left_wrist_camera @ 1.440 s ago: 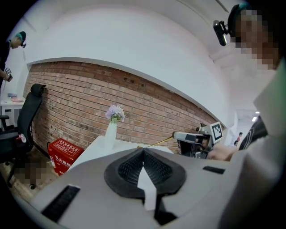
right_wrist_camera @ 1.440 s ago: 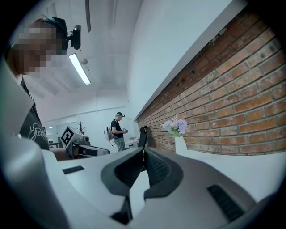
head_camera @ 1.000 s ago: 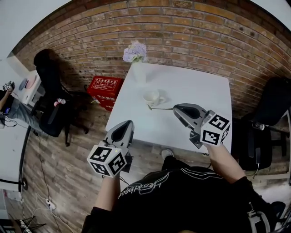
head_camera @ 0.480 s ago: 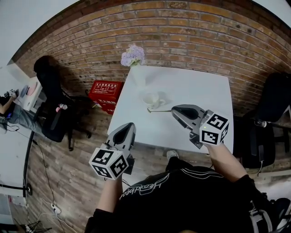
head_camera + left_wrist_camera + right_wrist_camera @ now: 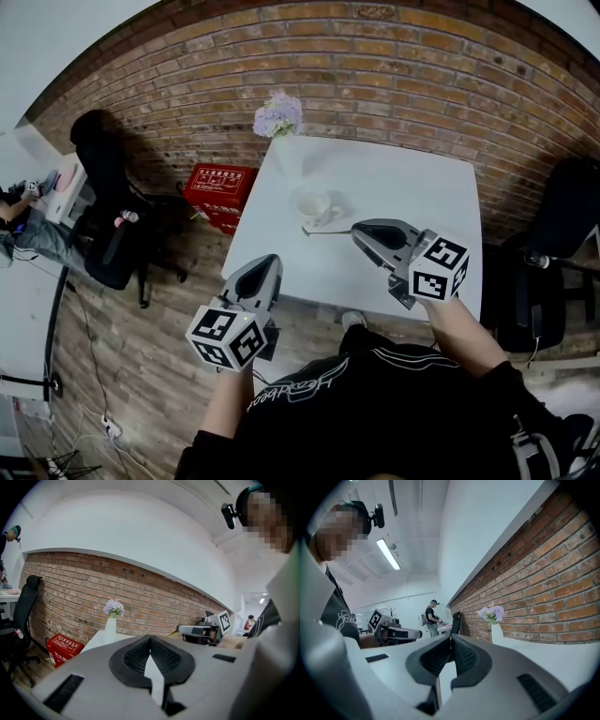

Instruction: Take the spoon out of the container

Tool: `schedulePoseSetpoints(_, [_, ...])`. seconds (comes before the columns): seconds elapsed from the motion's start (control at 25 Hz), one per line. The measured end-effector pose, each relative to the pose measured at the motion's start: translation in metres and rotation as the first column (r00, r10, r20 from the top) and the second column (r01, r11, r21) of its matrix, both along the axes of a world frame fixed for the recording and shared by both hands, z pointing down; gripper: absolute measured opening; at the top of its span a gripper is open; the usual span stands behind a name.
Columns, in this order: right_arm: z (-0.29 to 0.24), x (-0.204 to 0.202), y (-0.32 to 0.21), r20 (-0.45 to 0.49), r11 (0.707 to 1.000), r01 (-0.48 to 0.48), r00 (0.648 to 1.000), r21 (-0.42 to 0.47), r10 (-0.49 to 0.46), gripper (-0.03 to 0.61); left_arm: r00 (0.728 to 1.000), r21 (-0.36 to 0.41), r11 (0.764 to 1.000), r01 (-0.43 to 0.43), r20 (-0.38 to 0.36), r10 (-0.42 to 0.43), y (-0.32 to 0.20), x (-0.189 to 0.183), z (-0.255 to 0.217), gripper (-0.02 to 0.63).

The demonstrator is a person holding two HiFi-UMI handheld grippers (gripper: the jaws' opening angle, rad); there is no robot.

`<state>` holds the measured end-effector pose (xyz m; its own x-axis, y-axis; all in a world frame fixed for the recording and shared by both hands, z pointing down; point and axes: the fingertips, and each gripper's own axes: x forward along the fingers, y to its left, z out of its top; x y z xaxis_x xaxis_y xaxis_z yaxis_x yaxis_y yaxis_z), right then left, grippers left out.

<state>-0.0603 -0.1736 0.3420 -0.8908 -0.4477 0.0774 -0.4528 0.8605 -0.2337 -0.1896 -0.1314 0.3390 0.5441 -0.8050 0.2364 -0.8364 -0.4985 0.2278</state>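
Note:
A white cup (image 5: 312, 202) stands on the white table (image 5: 412, 187). Just in front of the cup a thin metal spoon (image 5: 326, 230) lies level, outside it, its bowl end pointing left. My right gripper (image 5: 356, 229) is shut on the far end of the spoon's handle. In the right gripper view the jaws (image 5: 450, 638) are pressed together, and the spoon is hidden beyond them. My left gripper (image 5: 269, 259) hovers at the table's near left edge, shut and empty. Its tips (image 5: 150, 637) meet with nothing between them.
A white vase of lilac flowers (image 5: 279, 117) stands at the table's far left corner by the brick wall. A red box (image 5: 217, 183) and a black chair (image 5: 103, 187) are on the floor to the left. Another black chair (image 5: 562, 234) is at the right.
The right gripper and the spoon have drifted slightly left and toward me, away from the cup. The left gripper has hardly moved.

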Motion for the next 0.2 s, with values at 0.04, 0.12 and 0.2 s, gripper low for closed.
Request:
schedulePoseSetpoints(0.04, [-0.0004,-0.0005,-0.0004,0.0,1.0,0.001,1.0,0.003,-0.001,-0.002,1.0,-0.001,1.0,0.0,0.001,0.0,-0.0002,-0.0003,0.0013,0.003])
schedulePoseSetpoints(0.12, [-0.0009,-0.0014,-0.0016,-0.001,1.0,0.001,1.0,0.006,-0.001,-0.002,1.0,-0.005,1.0,0.0,0.002,0.0,-0.0012,-0.0013,0.0038,0.003])
schedulePoseSetpoints(0.2, [-0.0009,-0.0018,-0.0026,-0.001,1.0,-0.001,1.0,0.007,0.001,-0.002,1.0,-0.01,1.0,0.0,0.001,0.0,-0.0022,-0.0024,0.006,0.003])
